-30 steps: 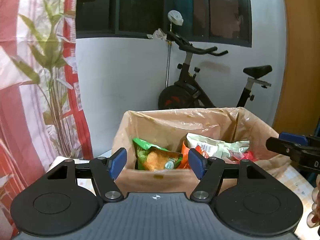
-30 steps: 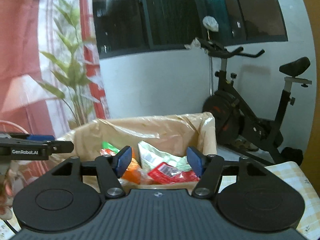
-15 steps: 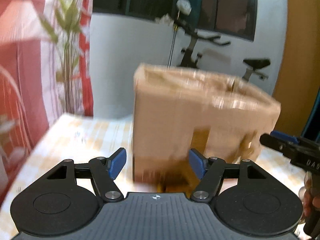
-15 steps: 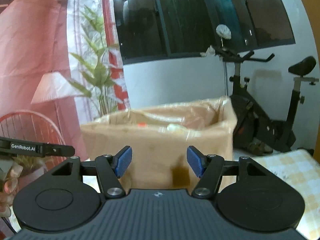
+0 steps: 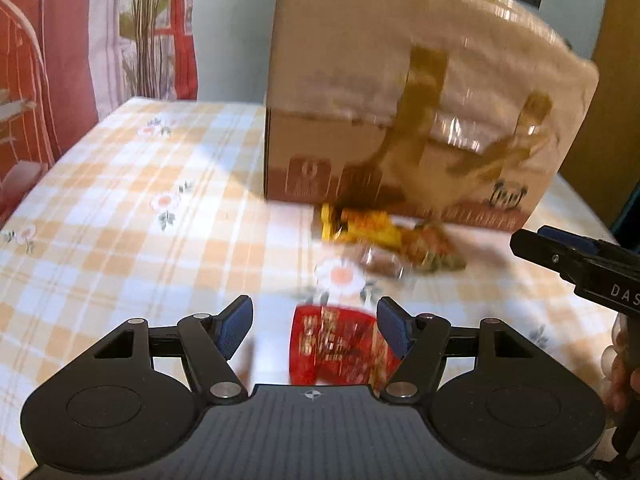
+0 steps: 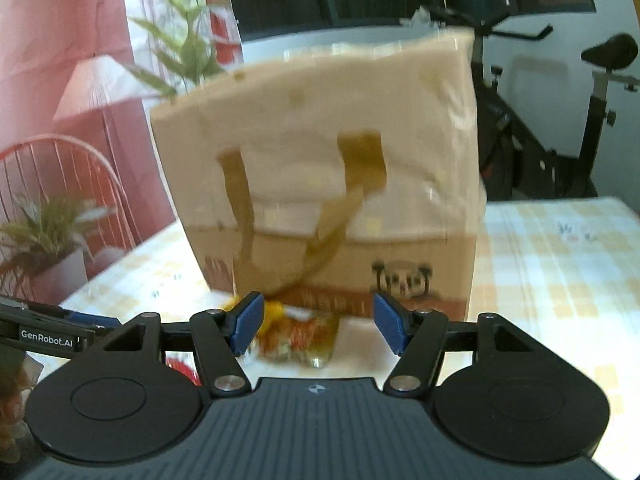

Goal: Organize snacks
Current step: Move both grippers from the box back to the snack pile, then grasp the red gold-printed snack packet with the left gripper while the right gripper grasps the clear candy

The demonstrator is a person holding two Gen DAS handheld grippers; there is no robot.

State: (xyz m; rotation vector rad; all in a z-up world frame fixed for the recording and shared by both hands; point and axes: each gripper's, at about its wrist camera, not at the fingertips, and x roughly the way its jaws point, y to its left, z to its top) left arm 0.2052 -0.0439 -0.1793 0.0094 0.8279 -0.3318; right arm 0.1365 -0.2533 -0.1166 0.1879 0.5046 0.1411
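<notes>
A tall cardboard box (image 5: 416,92) lined with a plastic bag stands on the checked tablecloth (image 5: 132,208); the right wrist view has the box (image 6: 320,168) straight ahead. In front of it lie a yellow snack pack (image 5: 360,226), an orange-green pack (image 5: 432,250) and a red packet (image 5: 336,344). My left gripper (image 5: 314,326) hovers open over the red packet, its blue pads clear of it. My right gripper (image 6: 316,326) is open above the orange-green pack (image 6: 300,340), nothing held. The picture is blurred by motion.
An exercise bike (image 6: 560,120) stands behind the table at right. Red patterned curtains (image 5: 60,40) and a potted plant (image 6: 48,240) are on the left. The other gripper's arm (image 5: 580,268) reaches in from the right edge of the left wrist view.
Both grippers have dropped from above the box's open top to near the tabletop in front of it. The snacks inside are out of sight; packs on the cloth have come into view.
</notes>
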